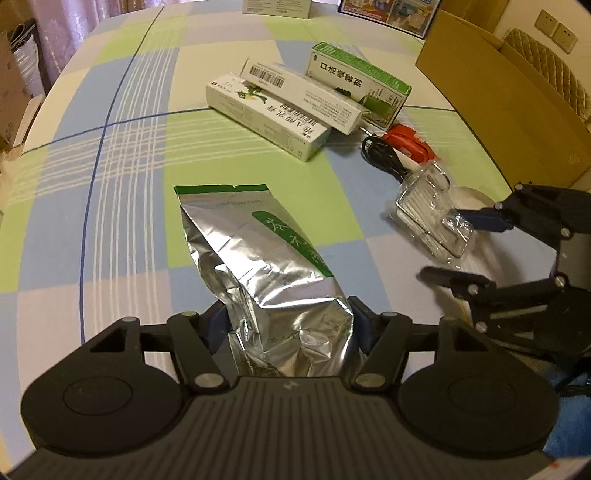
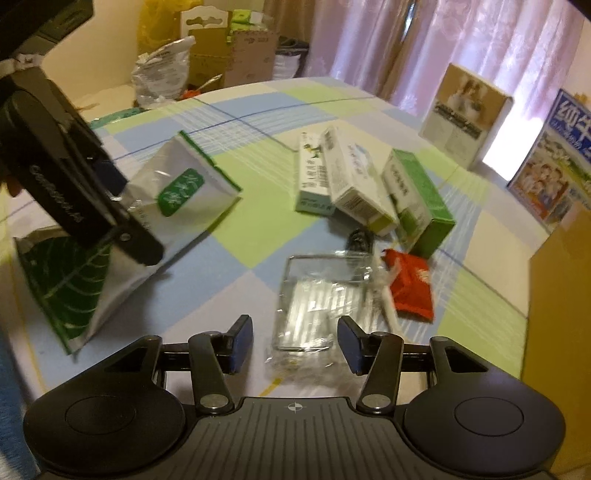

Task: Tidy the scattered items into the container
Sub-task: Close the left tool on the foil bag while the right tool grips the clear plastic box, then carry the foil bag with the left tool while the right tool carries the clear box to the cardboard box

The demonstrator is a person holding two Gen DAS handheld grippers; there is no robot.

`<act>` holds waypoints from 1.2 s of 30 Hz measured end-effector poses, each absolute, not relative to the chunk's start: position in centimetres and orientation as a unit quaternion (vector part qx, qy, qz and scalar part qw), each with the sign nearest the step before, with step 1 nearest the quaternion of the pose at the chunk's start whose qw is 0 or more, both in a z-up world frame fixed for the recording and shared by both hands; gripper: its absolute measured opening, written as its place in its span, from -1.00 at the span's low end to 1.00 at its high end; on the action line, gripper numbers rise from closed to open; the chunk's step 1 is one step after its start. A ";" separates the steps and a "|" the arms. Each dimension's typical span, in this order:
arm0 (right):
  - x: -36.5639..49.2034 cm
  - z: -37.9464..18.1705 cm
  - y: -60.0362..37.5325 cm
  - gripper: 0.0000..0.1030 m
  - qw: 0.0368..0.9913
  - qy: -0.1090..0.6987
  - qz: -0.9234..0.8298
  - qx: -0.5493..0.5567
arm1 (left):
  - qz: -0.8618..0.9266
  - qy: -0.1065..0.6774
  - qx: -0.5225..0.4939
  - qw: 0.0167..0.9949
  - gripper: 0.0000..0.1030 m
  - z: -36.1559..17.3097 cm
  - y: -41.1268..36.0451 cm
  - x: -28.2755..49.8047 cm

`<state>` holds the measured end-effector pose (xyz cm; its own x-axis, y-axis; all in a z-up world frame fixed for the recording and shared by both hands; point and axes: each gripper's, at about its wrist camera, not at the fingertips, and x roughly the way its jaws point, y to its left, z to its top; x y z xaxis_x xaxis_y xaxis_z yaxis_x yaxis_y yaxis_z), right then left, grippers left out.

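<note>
Domestic room, worktop point(image 1: 110, 155) under a green-and-blue checked cloth, pink curtains point(image 2: 461, 48) behind, quilted chair back point(image 1: 546, 62), wall sockets point(image 1: 556, 27), stacked cardboard boxes point(image 2: 236, 51) by the wall

Checked tablecloth point(image 1: 122, 155) under & ahead of jaws. Curtains point(image 2: 461, 48) far ahead w/ milk carton point(image 2: 554, 162), printed box point(image 2: 465, 114). Cardboard clutter point(image 2: 221, 48) ahead-left.

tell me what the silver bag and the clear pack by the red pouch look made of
Silver bag: likely metallised foil laminate, glossy, with sharp creases and mirror-like glints. Clear pack: seemingly thin transparent plastic, shiny, its contents showing through. Red pouch: matte, perhaps fabric, hard to tell.
</note>
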<state>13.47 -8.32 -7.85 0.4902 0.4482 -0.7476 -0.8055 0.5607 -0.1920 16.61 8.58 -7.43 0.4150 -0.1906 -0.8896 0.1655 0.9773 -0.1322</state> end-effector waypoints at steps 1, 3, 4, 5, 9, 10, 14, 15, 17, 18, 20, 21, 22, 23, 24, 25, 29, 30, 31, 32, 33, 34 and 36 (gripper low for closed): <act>13.7 -8.0 -8.3 -0.06 0.819 0.334 0.383 -0.266 | -0.103 0.530 -0.015 0.841 0.24 -7.5 8.7 16.6; 13.9 -8.1 -8.4 -0.06 0.819 0.338 0.382 -0.261 | -0.098 0.531 -0.024 0.841 0.26 -7.5 8.8 16.6; 14.0 -8.1 -8.4 -0.06 0.820 0.338 0.382 -0.261 | -0.095 0.531 -0.030 0.842 0.26 -7.6 8.9 16.7; 13.9 -8.1 -8.4 -0.06 0.820 0.337 0.382 -0.262 | -0.090 0.532 -0.036 0.841 0.31 -7.7 9.0 16.8; 13.7 -8.2 -8.2 -0.24 0.823 0.333 0.375 -0.267 | -0.078 0.530 -0.052 0.843 0.36 -7.8 9.2 17.0; 13.7 -8.2 -8.2 -0.39 0.826 0.331 0.367 -0.271 | -0.076 0.530 -0.055 0.843 0.37 -7.8 9.2 17.1; 13.6 -8.2 -8.4 -0.43 0.828 0.339 0.360 -0.265 | -0.061 0.529 -0.062 0.844 0.41 -7.9 9.4 17.1; 13.6 -8.1 -8.5 -0.44 0.828 0.340 0.359 -0.263 | -0.059 0.529 -0.064 0.844 0.41 -7.9 9.4 17.1; 13.6 -8.1 -8.6 -0.44 0.829 0.340 0.359 -0.260 | -0.056 0.526 -0.062 0.846 0.41 -8.1 9.2 17.0; 13.5 -8.1 -8.6 -0.44 0.830 0.339 0.359 -0.259 | -0.055 0.525 -0.057 0.847 0.41 -8.1 9.0 17.0; 13.5 -8.0 -8.7 -0.45 0.830 0.340 0.361 -0.253 | -0.052 0.526 -0.039 0.848 0.39 -8.2 8.5 17.1; 13.4 -7.9 -8.7 -0.45 0.830 0.341 0.362 -0.251 | -0.052 0.523 -0.030 0.850 0.27 -8.2 8.2 17.0; 13.4 -7.8 -8.8 -0.45 0.831 0.342 0.362 -0.249 | -0.054 0.521 -0.029 0.851 0.22 -8.2 8.1 17.0; 13.3 -7.8 -8.8 -0.45 0.831 0.343 0.363 -0.246 | -0.055 0.520 -0.029 0.852 0.16 -8.1 8.0 17.0; 13.3 -7.7 -8.9 -0.46 0.832 0.342 0.363 -0.244 | -0.057 0.520 -0.028 0.852 0.10 -8.1 8.0 16.9; 13.2 -7.6 -8.9 -0.46 0.833 0.339 0.363 -0.244 | -0.060 0.520 -0.028 0.851 0.08 -8.0 7.9 16.8; 12.9 -7.0 -9.1 -0.46 0.840 0.326 0.363 -0.237 | -0.076 0.522 -0.016 0.849 -0.04 -7.5 7.6 16.2; 12.9 -6.9 -9.2 -0.46 0.842 0.323 0.363 -0.234 | -0.078 0.522 -0.013 0.849 -0.06 -7.4 7.5 15.9; 12.9 -6.7 -9.3 -0.46 0.844 0.322 0.362 -0.231 | -0.081 0.522 -0.011 0.849 -0.07 -7.2 7.4 15.7; 12.8 -6.6 -9.4 -0.46 0.845 0.320 0.362 -0.229 | -0.083 0.521 -0.011 0.849 -0.08 -7.1 7.3 15.4; 12.8 -6.4 -9.6 -0.46 0.846 0.320 0.362 -0.226 | -0.084 0.521 -0.011 0.849 -0.09 -7.0 7.3 15.2; 12.8 -6.2 -9.7 -0.46 0.847 0.319 0.361 -0.224 | -0.084 0.521 -0.012 0.849 -0.09 -6.8 7.4 15.0; 12.8 -5.7 -9.9 -0.46 0.852 0.317 0.357 -0.217 | -0.084 0.520 -0.012 0.850 -0.09 -6.5 7.5 14.7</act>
<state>12.81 -9.93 -5.67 0.5445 0.4700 -0.6947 -0.7452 0.6512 -0.1435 14.67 7.45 -6.47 0.4452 -0.1556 -0.8818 0.1310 0.9855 -0.1078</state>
